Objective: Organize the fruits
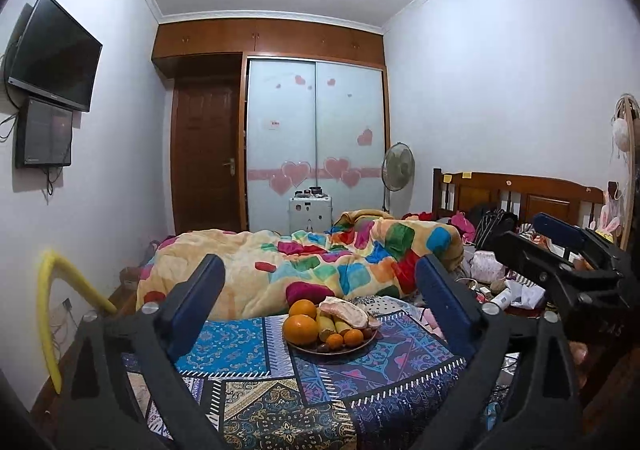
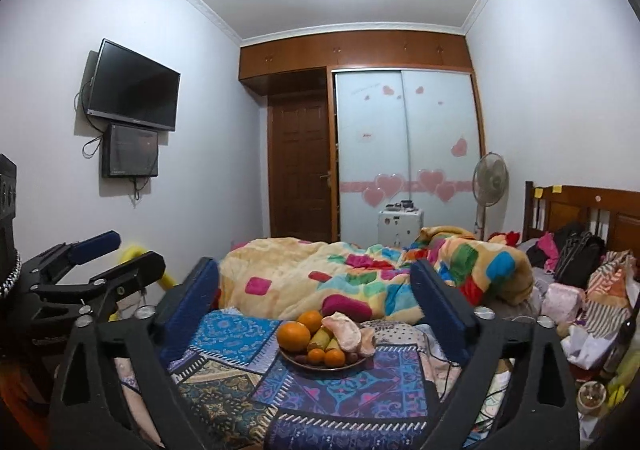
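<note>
Both the left gripper (image 1: 316, 286) and right gripper (image 2: 314, 290) stand wide apart, empty. The fruits sit gathered on a plate (image 1: 362, 346) mid-cloth (image 1: 304, 390) on the bed, so the sorting looks finished.

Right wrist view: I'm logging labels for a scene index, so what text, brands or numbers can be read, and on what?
None is legible.
Television: mark on lower bezel, too small.
Wardrobe door: small sticker, blurred.
Headboard: yellow sticky notes, writing unreadable.
Fruit plate: no text.
</note>
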The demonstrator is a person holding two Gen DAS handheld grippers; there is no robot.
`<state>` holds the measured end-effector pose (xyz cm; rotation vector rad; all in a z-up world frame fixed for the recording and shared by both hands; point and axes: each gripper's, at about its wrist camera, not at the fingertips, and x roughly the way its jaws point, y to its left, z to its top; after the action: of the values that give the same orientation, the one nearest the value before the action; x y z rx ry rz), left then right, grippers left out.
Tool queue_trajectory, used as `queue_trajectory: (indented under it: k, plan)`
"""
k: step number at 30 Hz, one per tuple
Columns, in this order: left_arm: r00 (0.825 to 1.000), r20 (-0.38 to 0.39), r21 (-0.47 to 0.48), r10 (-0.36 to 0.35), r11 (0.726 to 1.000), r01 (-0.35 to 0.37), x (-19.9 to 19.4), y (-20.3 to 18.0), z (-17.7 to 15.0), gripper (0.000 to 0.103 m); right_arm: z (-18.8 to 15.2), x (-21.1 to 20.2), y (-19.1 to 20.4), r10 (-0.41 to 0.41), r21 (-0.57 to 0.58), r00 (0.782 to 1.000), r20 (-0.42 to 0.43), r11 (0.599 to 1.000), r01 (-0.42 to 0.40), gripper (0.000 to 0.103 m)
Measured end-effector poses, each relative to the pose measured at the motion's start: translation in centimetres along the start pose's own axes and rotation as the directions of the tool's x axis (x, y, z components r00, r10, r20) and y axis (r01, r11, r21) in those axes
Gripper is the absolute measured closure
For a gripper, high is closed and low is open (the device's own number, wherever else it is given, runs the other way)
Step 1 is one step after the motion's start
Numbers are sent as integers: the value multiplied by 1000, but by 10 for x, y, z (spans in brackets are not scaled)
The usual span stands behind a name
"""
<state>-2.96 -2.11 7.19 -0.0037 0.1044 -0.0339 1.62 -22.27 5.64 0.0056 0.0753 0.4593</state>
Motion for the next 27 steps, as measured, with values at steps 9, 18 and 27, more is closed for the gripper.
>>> queue_trajectory:
  k: [9,18,27]
  plan:
    - [1000,11,4,13,1000,-13,-8,0,-3,0,-3,-14,4,-5,-8,1000,13,1000,6,0]
    - [1000,5,3,14,1000,-14,-9,-1,-6,0,-5,-16,5,-10,-8,1000,10,1000,10,0]
    - [1000,-4,1,9,1000,-9,-5,0,-8,0,-6,-13,4,-10,0,1000,-3,1000,10,0]
